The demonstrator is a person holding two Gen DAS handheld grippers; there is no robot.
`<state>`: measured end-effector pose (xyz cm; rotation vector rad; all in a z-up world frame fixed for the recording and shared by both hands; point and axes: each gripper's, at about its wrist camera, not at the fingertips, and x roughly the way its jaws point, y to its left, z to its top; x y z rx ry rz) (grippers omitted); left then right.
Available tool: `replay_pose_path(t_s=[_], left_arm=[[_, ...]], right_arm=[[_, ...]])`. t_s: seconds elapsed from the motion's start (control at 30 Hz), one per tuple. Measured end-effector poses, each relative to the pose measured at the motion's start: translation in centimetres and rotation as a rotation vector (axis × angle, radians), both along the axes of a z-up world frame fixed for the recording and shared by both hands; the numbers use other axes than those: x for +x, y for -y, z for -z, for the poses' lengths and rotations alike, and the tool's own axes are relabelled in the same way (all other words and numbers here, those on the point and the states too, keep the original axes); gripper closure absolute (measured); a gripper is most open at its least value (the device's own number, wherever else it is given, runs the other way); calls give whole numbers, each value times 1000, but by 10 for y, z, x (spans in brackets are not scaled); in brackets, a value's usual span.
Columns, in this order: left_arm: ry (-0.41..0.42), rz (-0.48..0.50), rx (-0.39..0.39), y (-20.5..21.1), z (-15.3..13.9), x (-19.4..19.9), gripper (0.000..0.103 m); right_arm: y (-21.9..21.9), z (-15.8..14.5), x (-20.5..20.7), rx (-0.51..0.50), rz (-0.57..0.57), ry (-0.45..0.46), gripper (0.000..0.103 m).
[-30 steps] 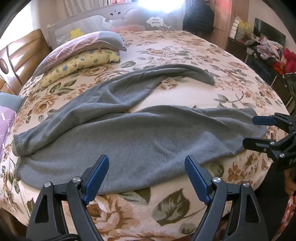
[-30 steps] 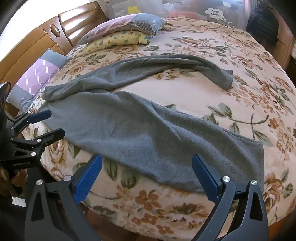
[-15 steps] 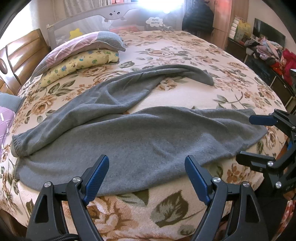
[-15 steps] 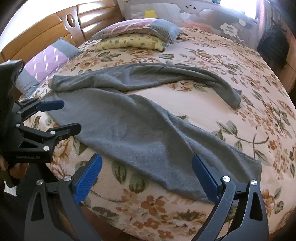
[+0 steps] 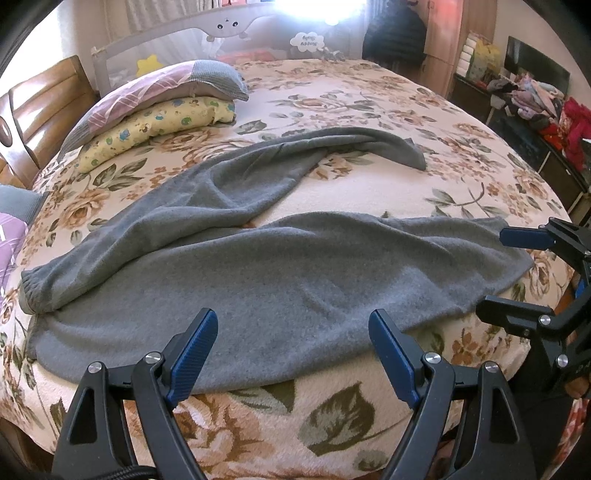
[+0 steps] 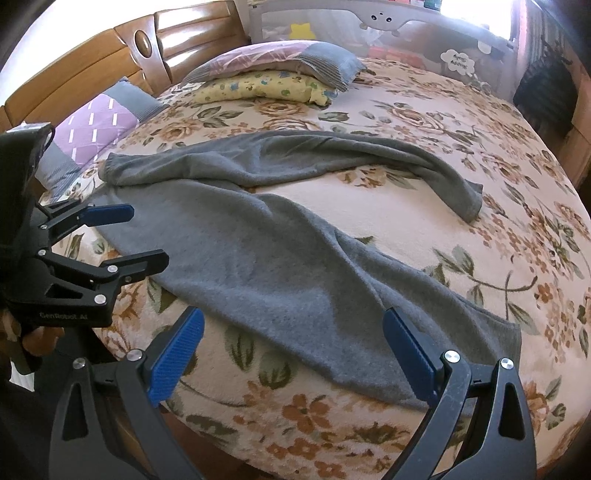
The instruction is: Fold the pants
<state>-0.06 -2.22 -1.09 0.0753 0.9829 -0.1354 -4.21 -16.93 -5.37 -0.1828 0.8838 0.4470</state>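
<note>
Grey fleece pants (image 5: 280, 273) lie spread on a floral bedspread (image 5: 369, 92), one leg along the near edge, the other curving away toward the far side. They also show in the right wrist view (image 6: 280, 266). My left gripper (image 5: 291, 354) is open and empty, hovering just short of the near edge of the pants. My right gripper (image 6: 291, 350) is open and empty over the near leg; it also shows at the right edge of the left wrist view (image 5: 517, 273), beside the leg's end. The left gripper shows in the right wrist view (image 6: 122, 236) near the waistband end.
Stacked pillows (image 5: 155, 99) lie at the head of the bed (image 6: 406, 110), with a purple pillow (image 6: 99, 125) and a wooden headboard (image 6: 110, 55) beside them. A grey bed rail (image 5: 229, 29) runs along the far side. A shelf of clothes (image 5: 535, 96) stands at the right.
The right gripper has swung and risen, showing more of the headboard and the left gripper. In the left wrist view the right gripper has dropped lower. The pants have not moved.
</note>
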Motion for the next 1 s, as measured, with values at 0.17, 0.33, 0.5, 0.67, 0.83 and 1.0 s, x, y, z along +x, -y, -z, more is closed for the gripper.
replay_pose_path(t_s=[0.17,0.33,0.5,0.67,0.83,1.0], left_arm=[[-19,23,-7,6,5,4,19],[-31,54,-6,13,8,12,19],[-33,87,7,14,9,30,19],[-45,125,-6,8,10,66,19],[-62,143,5,4,16,113,19],[-66,172,45,6,24,164,19]], right_arm=[[29,8,4,33,68,-34,5],[74,10,18,90,184,-56,5],[112,8,42,162,282,-78,5],[132,8,77,246,302,-111,5],[139,9,119,250,303,-118,5],[151,14,175,239,340,-138,5]])
